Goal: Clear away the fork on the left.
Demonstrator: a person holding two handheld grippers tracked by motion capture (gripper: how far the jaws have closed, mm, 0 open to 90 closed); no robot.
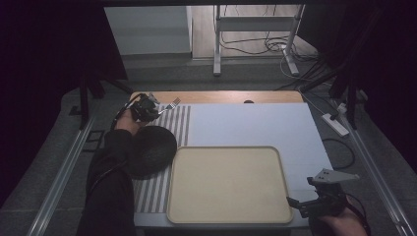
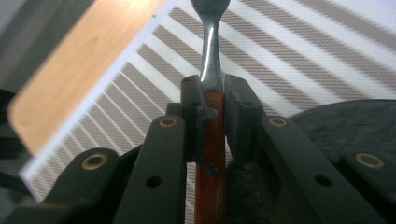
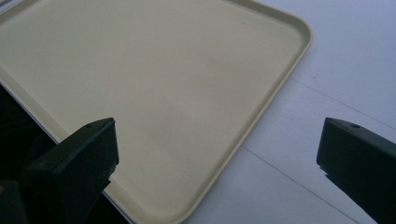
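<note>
Tabletop (image 1: 255,123), white cover, striped mat (image 1: 179,123) along left side. Beige tray (image 1: 226,184) at near edge. Dark round plate (image 1: 150,150) touching tray's left rim. Left gripper (image 1: 150,112), far-left corner, clamped on fork (image 2: 210,70). Right gripper (image 1: 314,196), near-right corner, jaws wide apart, holding nothing.

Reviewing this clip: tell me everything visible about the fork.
The fork has a shiny metal neck and tines and a reddish-brown, wood-looking handle with two dark rivets. The left tongs are shut on the handle, black jaws pressing both its sides. It is held off the surface at the table's far left, above the striped mat, tines pointing away from the hand.
</note>
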